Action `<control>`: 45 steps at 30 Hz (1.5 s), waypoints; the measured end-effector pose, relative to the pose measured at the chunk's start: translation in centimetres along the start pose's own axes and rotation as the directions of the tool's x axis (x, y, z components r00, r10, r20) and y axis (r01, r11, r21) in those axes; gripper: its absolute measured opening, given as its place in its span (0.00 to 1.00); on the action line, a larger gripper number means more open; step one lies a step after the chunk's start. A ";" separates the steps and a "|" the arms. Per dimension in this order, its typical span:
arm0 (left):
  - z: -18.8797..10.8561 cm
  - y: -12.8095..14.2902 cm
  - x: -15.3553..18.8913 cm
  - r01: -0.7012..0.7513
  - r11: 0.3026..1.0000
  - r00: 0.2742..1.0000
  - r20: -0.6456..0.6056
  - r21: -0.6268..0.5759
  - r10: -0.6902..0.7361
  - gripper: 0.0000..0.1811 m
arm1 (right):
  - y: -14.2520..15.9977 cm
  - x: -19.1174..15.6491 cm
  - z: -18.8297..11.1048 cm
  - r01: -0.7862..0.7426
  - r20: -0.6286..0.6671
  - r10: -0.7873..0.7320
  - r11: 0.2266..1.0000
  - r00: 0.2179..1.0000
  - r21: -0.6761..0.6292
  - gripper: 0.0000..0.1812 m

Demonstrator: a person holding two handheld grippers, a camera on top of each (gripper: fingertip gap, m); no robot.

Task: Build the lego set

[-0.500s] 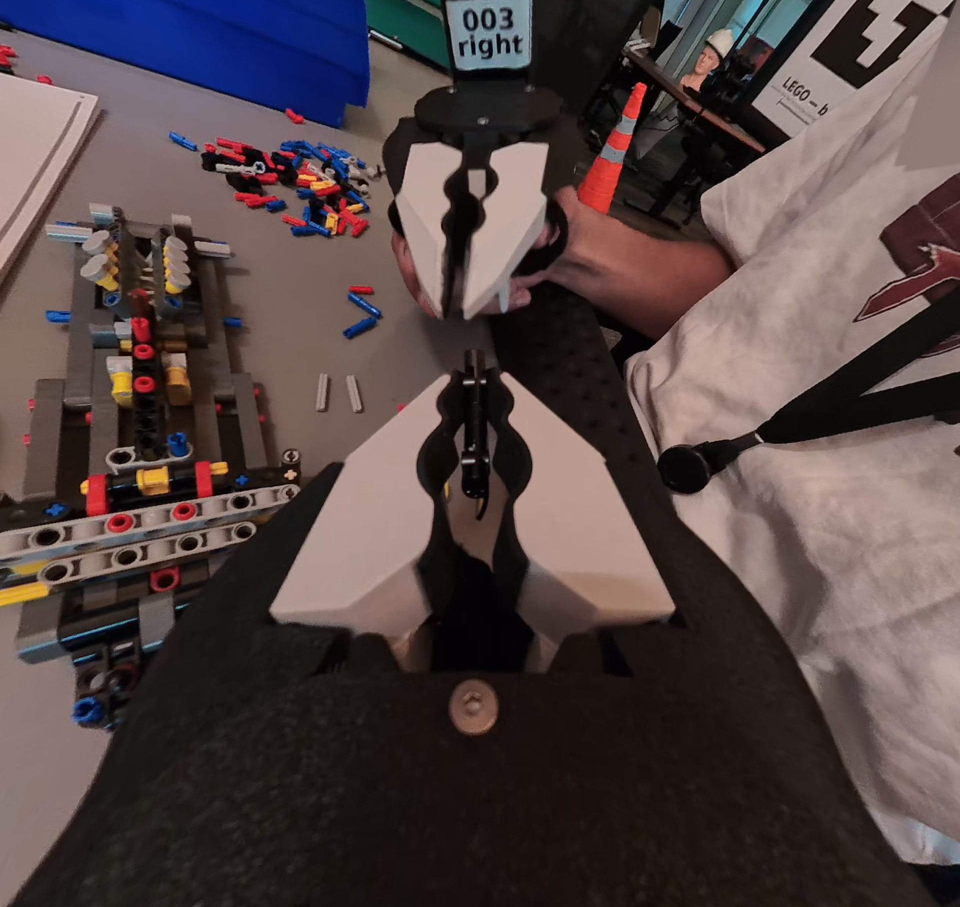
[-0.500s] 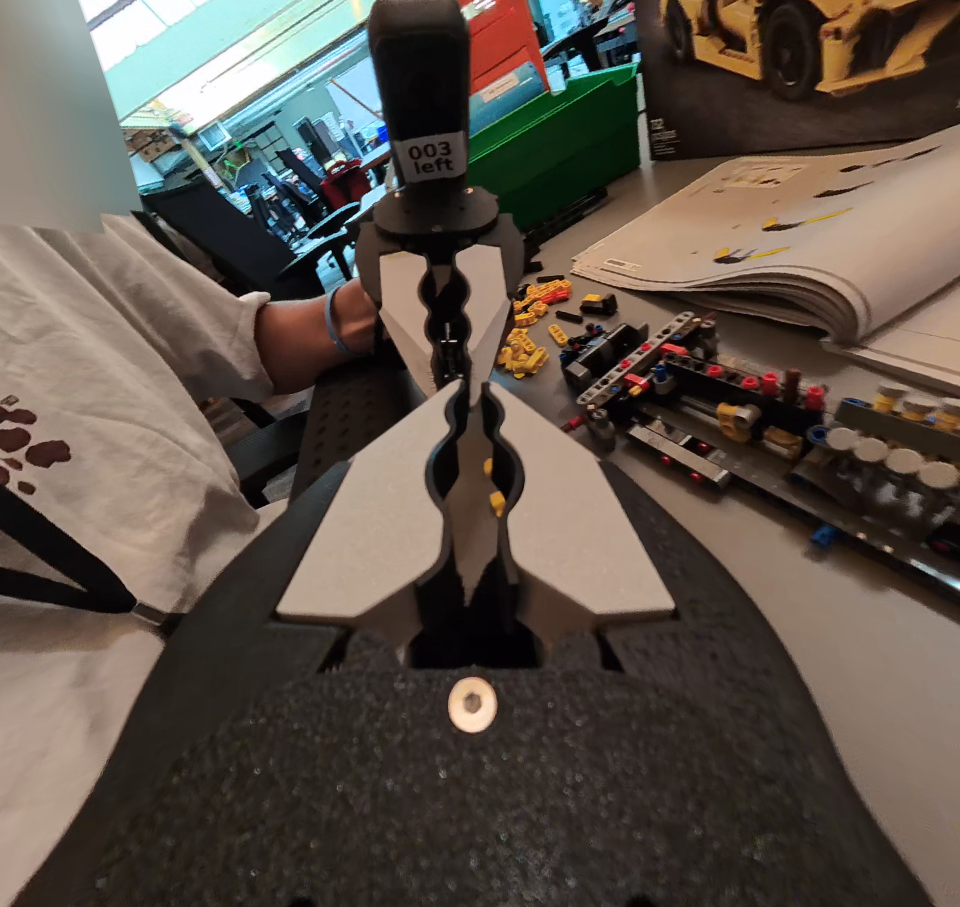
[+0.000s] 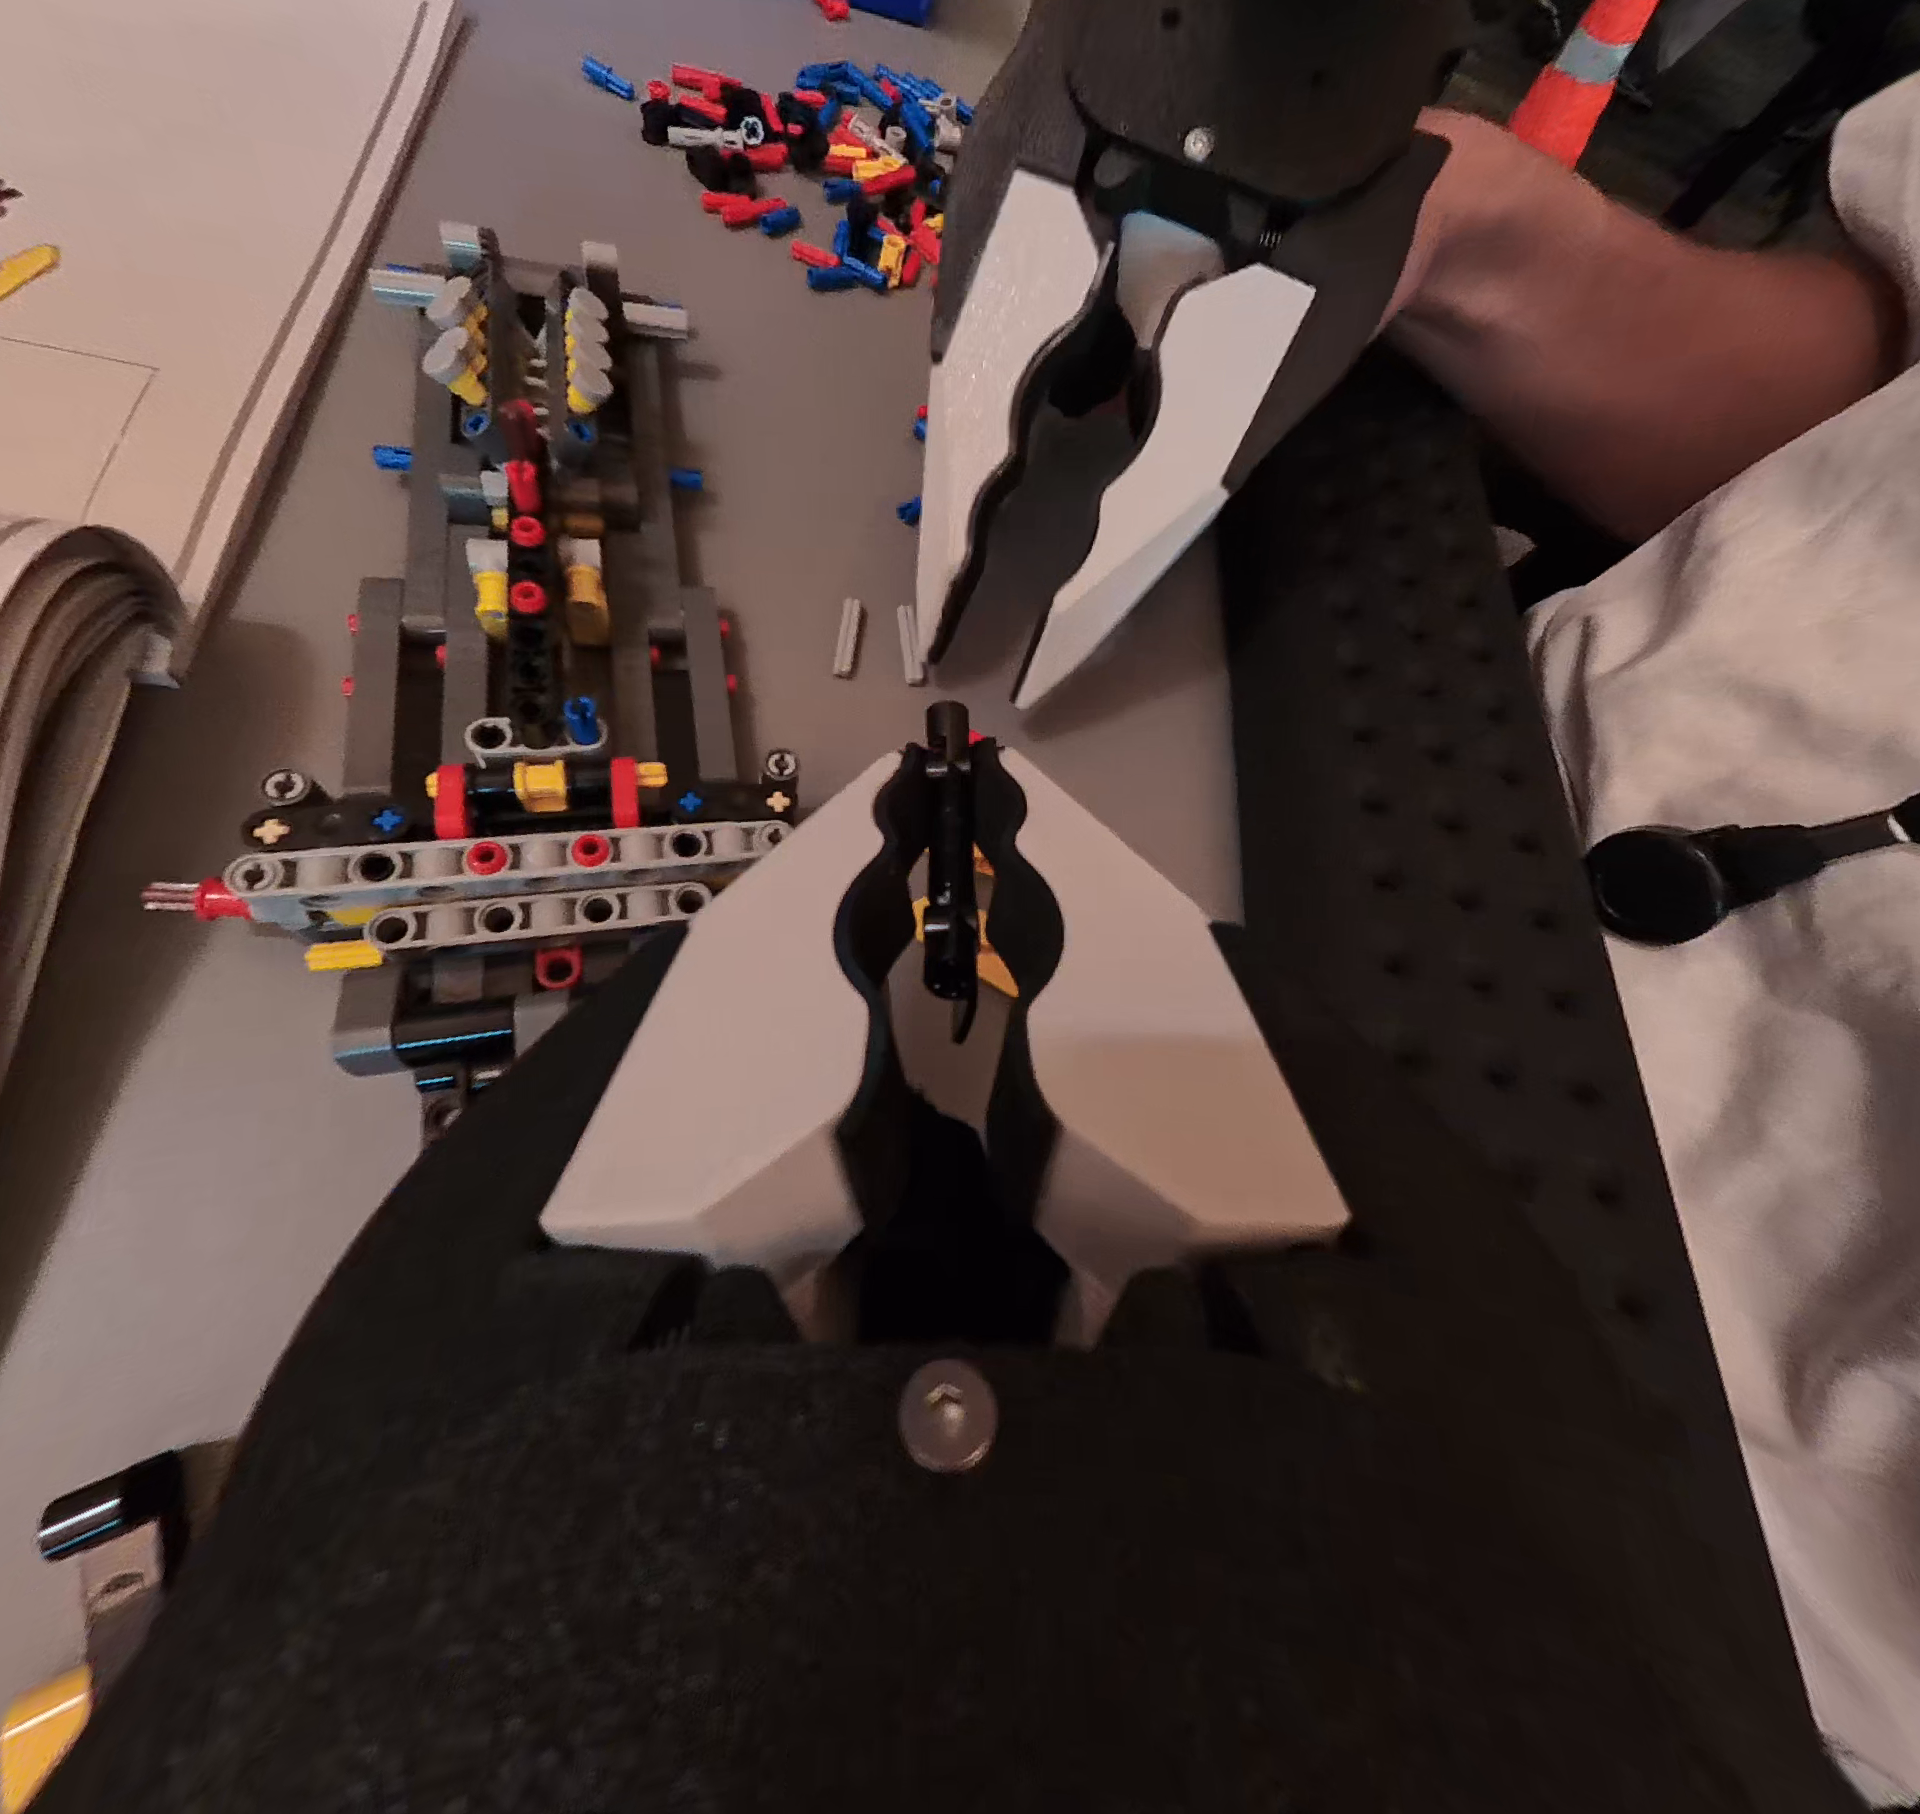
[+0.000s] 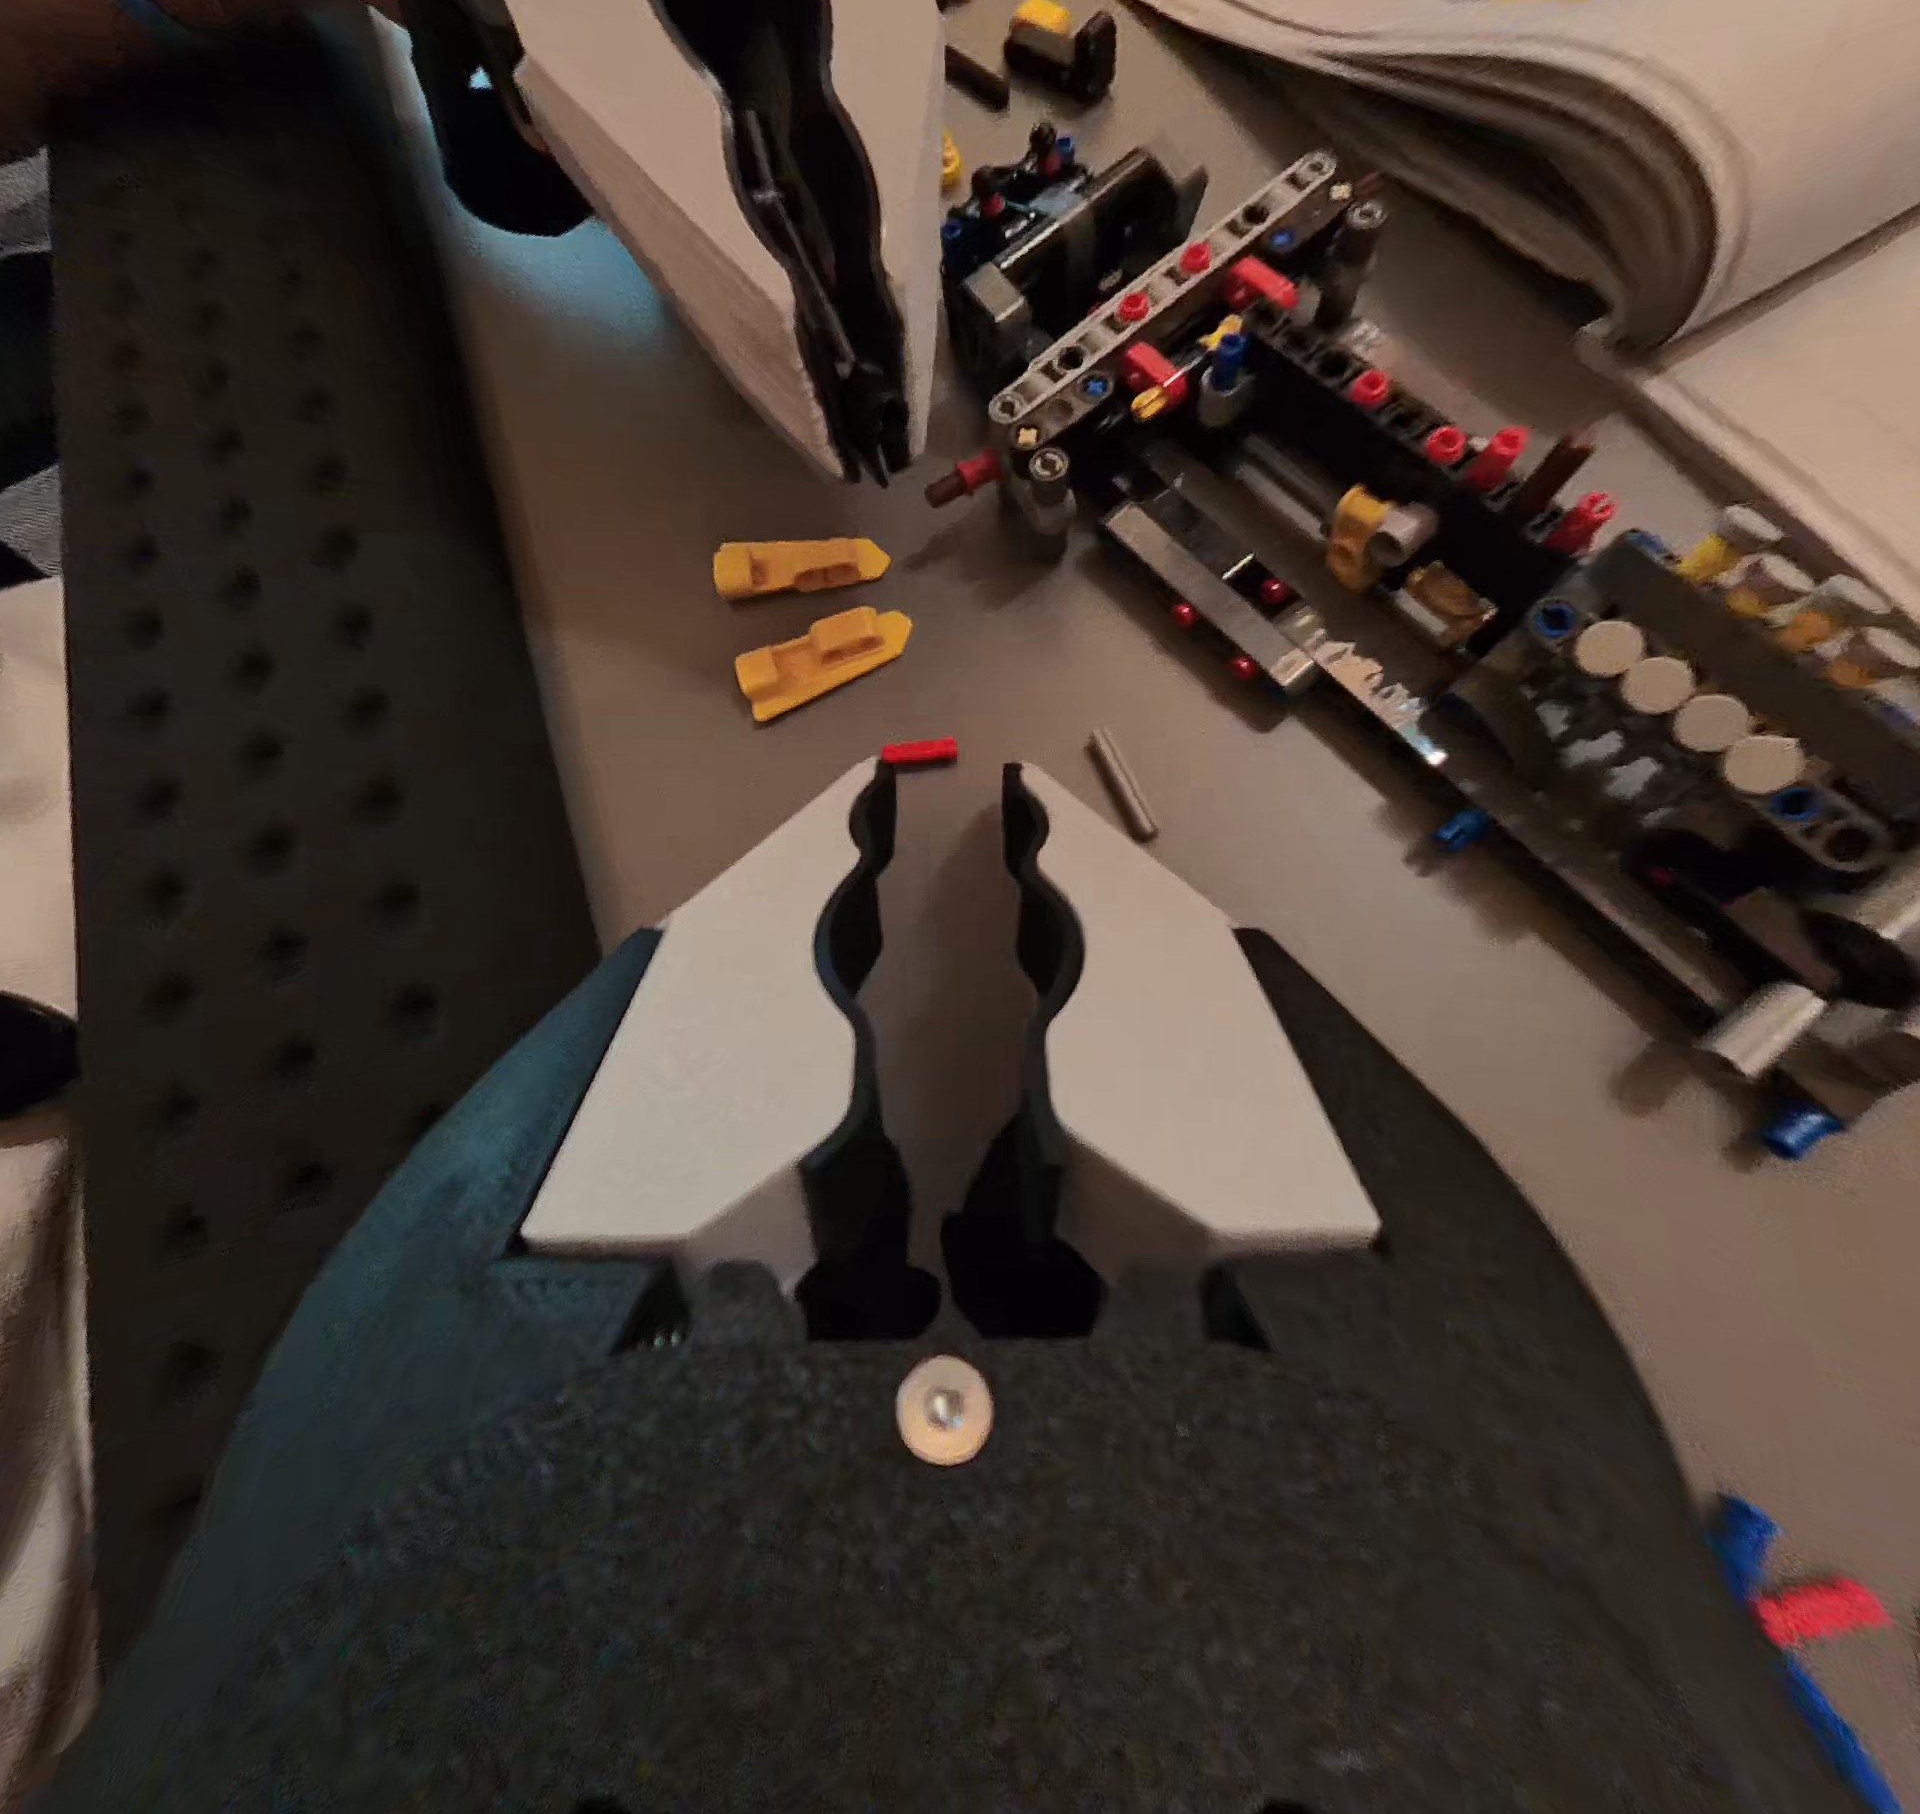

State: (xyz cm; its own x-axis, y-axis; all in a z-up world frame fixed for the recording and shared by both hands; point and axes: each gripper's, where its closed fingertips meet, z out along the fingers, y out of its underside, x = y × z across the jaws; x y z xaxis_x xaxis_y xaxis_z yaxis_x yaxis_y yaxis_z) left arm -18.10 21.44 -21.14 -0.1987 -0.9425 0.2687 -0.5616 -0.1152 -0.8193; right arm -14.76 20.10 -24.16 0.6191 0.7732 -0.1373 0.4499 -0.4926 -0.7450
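Note:
My left gripper [image 3: 948, 751] is shut on a thin black lego piece [image 3: 948, 865] that stands up between its fingers. It also shows in the right wrist view [image 4: 878, 460], tips down near the table. My right gripper [image 4: 948, 777] is open and empty, low over the grey table; in the left wrist view [image 3: 982, 678] it hangs just beyond my left gripper. The partly built lego chassis [image 3: 530, 684] lies to the left; in the right wrist view [image 4: 1351, 538] it lies to the right. Two yellow pieces [image 4: 810, 611] and a small red pin [image 4: 918, 750] lie just ahead of my right gripper.
A pile of loose red, blue and black pieces [image 3: 821, 164] lies at the back. Two short grey axles [image 3: 848, 637] lie near the right gripper. The open instruction book [image 4: 1507, 81] lies beyond the chassis. A black perforated board [image 3: 1413, 829] runs along the person's side. The left gripper's tips are roughly 5 cm from the right gripper's.
Both grippers have tipped down toward the table. My right gripper has opened and moved off from my left gripper's tip. My left gripper still holds the black piece.

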 end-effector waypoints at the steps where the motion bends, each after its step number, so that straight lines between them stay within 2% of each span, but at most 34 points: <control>1: 0.0 0.0 -0.1 -0.005 1.000 1.000 0.010 0.000 0.005 0.03 | 0.0 -0.3 0.3 0.001 0.015 -0.001 1.000 1.000 -0.006 0.11; 6: 0.0 0.2 -0.3 -0.004 1.000 1.000 0.019 -0.007 0.004 0.03 | 0.1 -0.4 1.4 0.120 -0.054 -0.122 0.992 0.991 -0.043 0.08; 16: 0.5 0.6 0.2 -0.020 0.999 1.000 0.008 -0.040 0.020 0.03 | -0.1 -0.7 1.2 0.103 -0.041 -0.103 0.995 0.994 -0.010 0.08; 20: 0.6 0.3 0.2 0.048 0.999 0.999 -0.017 -0.016 -0.049 0.03 | -3.6 -0.8 -0.5 0.184 -0.116 -0.165 0.968 0.979 0.171 0.08; 23: 0.2 -0.5 -0.2 0.137 0.990 0.990 -0.037 0.040 -0.136 0.03 | -5.0 -2.5 -1.3 0.190 -0.065 -0.179 0.945 0.982 0.267 0.08; 24: 0.2 -0.5 -0.3 0.141 0.989 0.990 -0.035 0.042 -0.140 0.03 | -4.4 -2.2 -1.2 0.168 -0.060 -0.158 0.959 0.986 0.228 0.08; 27: 0.2 -0.2 -0.7 0.106 0.994 0.994 0.009 0.024 -0.107 0.03 | -0.3 -0.9 -0.5 0.142 -0.086 -0.145 0.989 0.986 -0.038 0.08; 31: 0.4 -0.1 -0.4 0.081 0.997 0.997 0.012 0.009 -0.081 0.03 | 1.8 -0.1 -0.7 0.093 -0.127 -0.114 0.983 0.985 -0.159 0.08; 34: 0.7 0.3 -0.5 0.071 0.997 0.997 0.019 -0.015 -0.071 0.03 | 1.9 -0.1 -0.6 0.054 -0.126 -0.070 0.990 0.990 -0.127 0.08; 37: 0.7 0.3 -0.5 0.065 0.998 0.998 0.023 -0.011 -0.065 0.03 | 2.0 -0.7 -0.9 0.068 -0.086 -0.078 0.992 0.993 -0.106 0.13; 41: 0.4 0.2 -0.7 0.068 0.998 0.997 0.031 -0.003 -0.067 0.03 | 2.4 0.5 -2.1 0.278 -0.025 -0.283 0.953 0.959 -0.122 0.11; 45: 0.4 0.1 -0.5 0.052 0.999 0.998 0.030 -0.007 -0.052 0.03 | 1.6 0.6 -1.9 0.504 0.130 -0.492 0.861 0.861 -0.076 0.08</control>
State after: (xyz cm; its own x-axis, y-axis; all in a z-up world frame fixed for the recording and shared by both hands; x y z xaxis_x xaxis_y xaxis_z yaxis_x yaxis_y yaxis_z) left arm -17.73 21.80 -21.63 -0.1455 -0.9442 0.2955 -0.5767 -0.1617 -0.8008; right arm -12.39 18.98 -24.19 0.2281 0.9598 0.1637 0.7481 -0.0651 -0.6604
